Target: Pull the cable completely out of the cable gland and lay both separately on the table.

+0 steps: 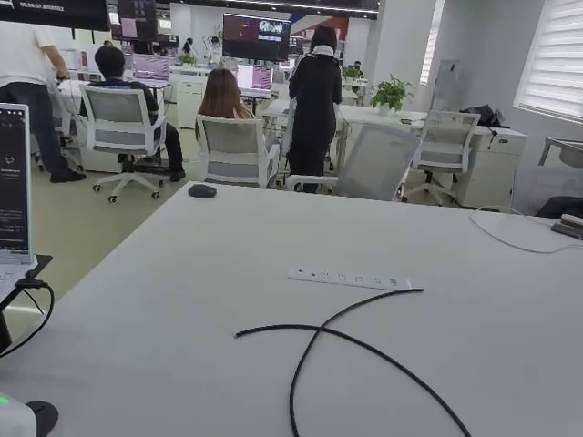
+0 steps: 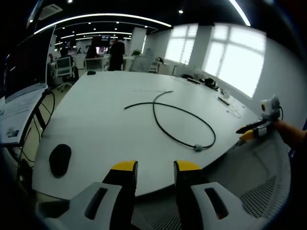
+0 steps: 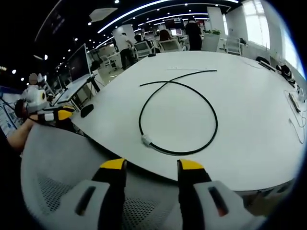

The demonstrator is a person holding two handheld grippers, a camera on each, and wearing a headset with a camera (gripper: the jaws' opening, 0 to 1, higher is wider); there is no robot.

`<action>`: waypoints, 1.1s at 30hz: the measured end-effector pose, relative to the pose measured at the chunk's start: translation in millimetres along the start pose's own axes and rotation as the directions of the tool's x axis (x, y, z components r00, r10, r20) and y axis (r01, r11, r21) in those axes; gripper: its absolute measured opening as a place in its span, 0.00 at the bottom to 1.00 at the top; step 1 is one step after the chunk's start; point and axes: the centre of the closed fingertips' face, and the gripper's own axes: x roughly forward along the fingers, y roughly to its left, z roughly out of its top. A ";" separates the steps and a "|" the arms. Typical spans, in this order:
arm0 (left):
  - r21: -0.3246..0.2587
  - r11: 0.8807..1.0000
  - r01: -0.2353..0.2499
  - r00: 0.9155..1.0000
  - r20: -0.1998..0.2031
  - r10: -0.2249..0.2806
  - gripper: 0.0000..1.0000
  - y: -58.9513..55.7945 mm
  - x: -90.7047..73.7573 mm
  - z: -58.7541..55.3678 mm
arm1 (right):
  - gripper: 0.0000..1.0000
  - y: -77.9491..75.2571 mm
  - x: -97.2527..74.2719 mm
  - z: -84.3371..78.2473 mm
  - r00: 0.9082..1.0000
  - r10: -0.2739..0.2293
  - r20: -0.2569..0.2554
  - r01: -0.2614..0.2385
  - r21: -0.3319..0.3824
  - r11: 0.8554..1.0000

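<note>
Head view: a thin black looped cable (image 1: 364,350) lies on the white table (image 1: 182,300). Left gripper view: the left gripper (image 2: 155,166) is spread and empty; the small grey cable gland (image 2: 197,147) sits near the table edge. Right gripper view: the right gripper (image 3: 149,165) is likewise parted; pulling with the gland unheld would likely drag it off.

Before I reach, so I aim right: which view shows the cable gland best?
Right gripper view: the cable gland sits near, on the cable. Left gripper view shows it smaller; head view catches the cable's crossing.
</note>
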 end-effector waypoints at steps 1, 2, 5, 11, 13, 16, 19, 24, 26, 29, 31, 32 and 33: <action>0.002 1.000 0.000 1.000 -0.002 0.000 0.31 -0.1 0.0 -0.3 | 0.43 -0.1 0.0 0.0 1.000 0.000 0.000 0.000 0.002 1.000; 0.003 1.000 0.001 1.000 -0.003 -0.001 0.30 -0.3 0.0 -0.4 | 0.43 -0.1 0.0 0.1 1.000 0.001 0.002 -0.001 0.004 1.000; 0.000 1.000 -0.003 1.000 0.000 0.003 0.31 0.3 0.0 0.1 | 0.43 -0.1 0.0 0.3 1.000 0.003 0.005 -0.003 0.012 1.000; -0.002 1.000 0.000 1.000 -0.002 0.000 0.31 0.6 0.1 -0.4 | 0.43 -1.4 0.0 -1.5 1.000 -0.004 -0.005 0.004 0.024 1.000; -0.003 1.000 0.000 1.000 -0.003 0.000 0.31 0.6 0.1 -0.6 | 0.44 -2.5 0.2 -0.8 1.000 -0.009 0.001 0.009 0.028 1.000; -0.005 1.000 -0.001 1.000 -0.001 0.001 0.31 0.5 0.0 -0.3 | 0.43 -1.6 0.2 -1.4 1.000 -0.003 -0.002 0.003 0.033 0.999; -0.007 1.000 0.000 1.000 0.000 0.000 0.31 0.2 0.0 -0.2 | 0.42 -1.6 0.5 -1.7 1.000 -0.001 -0.004 0.001 0.033 0.999; -0.006 1.000 0.000 1.000 0.003 0.001 0.30 0.1 -0.2 0.2 | 0.42 -0.6 0.6 -2.0 1.000 0.005 -0.005 -0.005 0.038 0.999; -0.006 1.000 -0.001 1.000 0.005 0.001 0.30 0.3 0.3 0.7 | 0.42 -0.6 0.7 -1.9 1.000 0.008 -0.004 -0.008 0.042 0.999; -0.004 1.000 0.000 1.000 -0.001 0.000 0.30 0.3 0.7 0.1 | 0.42 -0.1 0.8 -1.8 1.000 0.012 -0.003 -0.012 0.045 0.999; -0.004 1.000 0.001 1.000 -0.002 -0.001 0.30 0.1 0.7 -0.3 | 0.42 0.2 0.8 -2.0 1.000 0.012 -0.003 -0.012 0.044 0.999; -0.004 1.000 0.002 1.000 -0.004 -0.002 0.30 0.0 0.7 -0.5 | 0.42 0.4 0.8 -2.0 1.000 0.014 -0.004 -0.014 0.043 0.999; -0.003 1.000 0.002 1.000 -0.005 -0.002 0.30 -0.2 0.7 -0.7 | 0.42 0.6 0.9 -2.0 1.000 0.015 -0.006 -0.015 0.041 0.999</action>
